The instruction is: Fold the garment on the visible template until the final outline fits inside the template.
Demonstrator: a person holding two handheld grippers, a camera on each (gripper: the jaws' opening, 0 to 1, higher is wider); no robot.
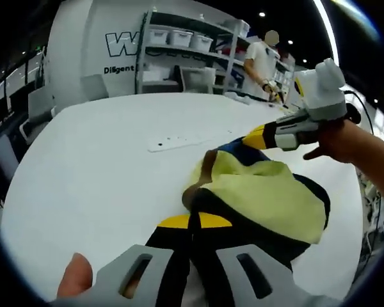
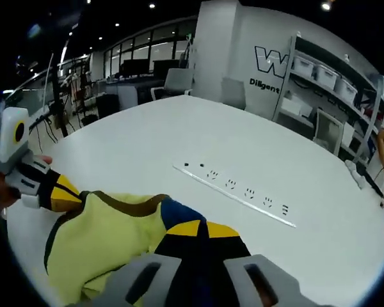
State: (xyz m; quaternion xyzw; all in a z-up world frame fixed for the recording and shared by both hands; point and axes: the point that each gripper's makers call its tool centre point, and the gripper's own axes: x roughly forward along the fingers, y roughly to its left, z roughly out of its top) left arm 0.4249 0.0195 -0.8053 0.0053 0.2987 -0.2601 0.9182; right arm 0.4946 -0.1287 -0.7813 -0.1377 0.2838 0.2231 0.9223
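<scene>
A pale yellow garment [image 1: 262, 192] with navy and bright yellow trim lies bunched on the white table [image 1: 102, 166]. My left gripper [image 1: 192, 246] is shut on a navy and yellow edge of it at the bottom of the left gripper view. My right gripper [image 1: 270, 135] comes in from the right, held by a hand, and is shut on the garment's far corner. In the right gripper view the garment [image 2: 109, 236] spreads to the lower left, with my right gripper [image 2: 201, 256] shut on its navy and yellow trim. At the left edge my left gripper [image 2: 46, 187] pinches the opposite corner.
A white strip with small dark sockets [image 2: 237, 188] is set in the table beyond the garment, also seen as the strip [image 1: 179, 141]. A person [image 1: 262, 61] stands at the far side by shelves with bins [image 1: 179, 38]. Office chairs [image 2: 176, 80] line the table's far edge.
</scene>
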